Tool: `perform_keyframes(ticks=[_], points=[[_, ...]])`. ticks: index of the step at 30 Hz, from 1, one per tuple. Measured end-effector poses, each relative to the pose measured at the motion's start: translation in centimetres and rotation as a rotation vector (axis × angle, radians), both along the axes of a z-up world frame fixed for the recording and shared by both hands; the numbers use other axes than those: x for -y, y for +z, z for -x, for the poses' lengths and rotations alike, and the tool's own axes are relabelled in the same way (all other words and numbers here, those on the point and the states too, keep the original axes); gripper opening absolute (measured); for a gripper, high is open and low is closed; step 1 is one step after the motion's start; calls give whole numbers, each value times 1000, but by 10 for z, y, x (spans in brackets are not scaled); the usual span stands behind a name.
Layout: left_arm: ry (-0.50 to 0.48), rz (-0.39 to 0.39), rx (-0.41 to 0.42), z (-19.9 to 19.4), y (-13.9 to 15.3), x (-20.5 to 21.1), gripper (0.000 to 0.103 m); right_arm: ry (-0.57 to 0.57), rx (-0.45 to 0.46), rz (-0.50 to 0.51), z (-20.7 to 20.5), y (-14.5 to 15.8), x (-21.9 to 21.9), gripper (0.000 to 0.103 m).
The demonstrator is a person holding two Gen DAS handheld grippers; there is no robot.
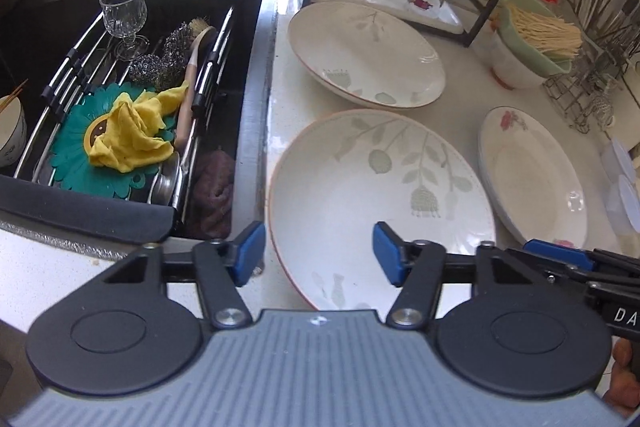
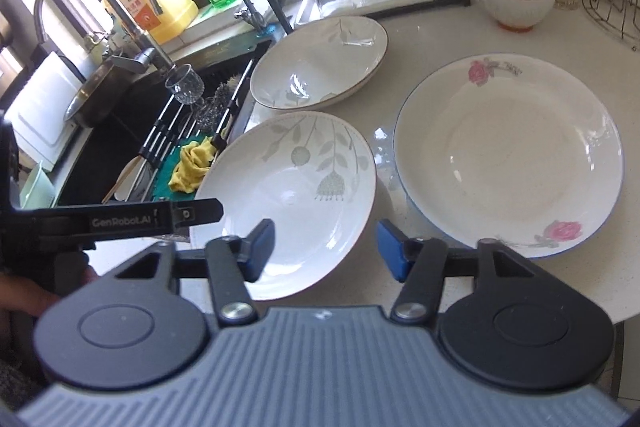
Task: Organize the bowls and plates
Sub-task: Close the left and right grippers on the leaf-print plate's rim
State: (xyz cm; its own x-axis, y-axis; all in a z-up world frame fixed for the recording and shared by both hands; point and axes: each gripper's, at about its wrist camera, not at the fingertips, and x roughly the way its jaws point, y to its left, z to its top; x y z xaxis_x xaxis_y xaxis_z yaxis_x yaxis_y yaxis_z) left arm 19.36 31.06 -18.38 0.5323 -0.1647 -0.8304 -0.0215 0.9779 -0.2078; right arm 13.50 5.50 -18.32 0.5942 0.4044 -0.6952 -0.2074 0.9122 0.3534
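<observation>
**Glazed ceramic under two half-open claws**

Glazed white ceramic covers most of the pale counter (image 2: 400, 27). Three pieces matter here: the near leaf bowl (image 1: 380, 195), the far leaf bowl (image 1: 366, 53) behind it, and the rose plate (image 2: 508, 155) just beside the near bowl on its right. All three lie flat and apart from each other, next to the dark sink (image 1: 132, 87).

The left gripper (image 1: 320, 253) stands over the left rim of the near leaf bowl. One blue pad is outside the rim and the other is above the inside of the bowl, with a clear gap between them. It is released and grasps nothing. The right gripper (image 2: 326, 247) is at the right rim of the same bowl, also with one pad on each side, also released, not pressing on the ceramic.

My judgement is that both claws prepare to take the near bowl by its two edges, perhaps to stack it with the far one.

What could go wrong: the glaze is smooth and the wall slopes, so a shallow pinch may slide off when lifting. If one claw closes before the other, the bowl may tip or push against the rose plate. The sink edge is very near on the left, and the bowl could slip over it.
</observation>
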Motion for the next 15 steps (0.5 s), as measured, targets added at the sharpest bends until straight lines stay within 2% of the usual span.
perform_keyframes(ticks=[4, 6, 9, 14, 15], points=[[11, 23, -18, -14, -11, -11, 44, -46, -15, 15, -10, -11, -3, 39], [14, 25, -22, -20, -14, -14, 39, -66, -19, 7, -15, -15, -2, 38], [13, 38, -37, -29, -17, -17, 32, -88, -37, 17, -21, -21, -2, 23], [-1, 35, -49, -37, -23, -19, 21, -107, -54, 17, -29, -28, -5, 21], [8, 33, -45, -37, -24, -20, 14, -108, -56, 15, -30, -29, -5, 19]])
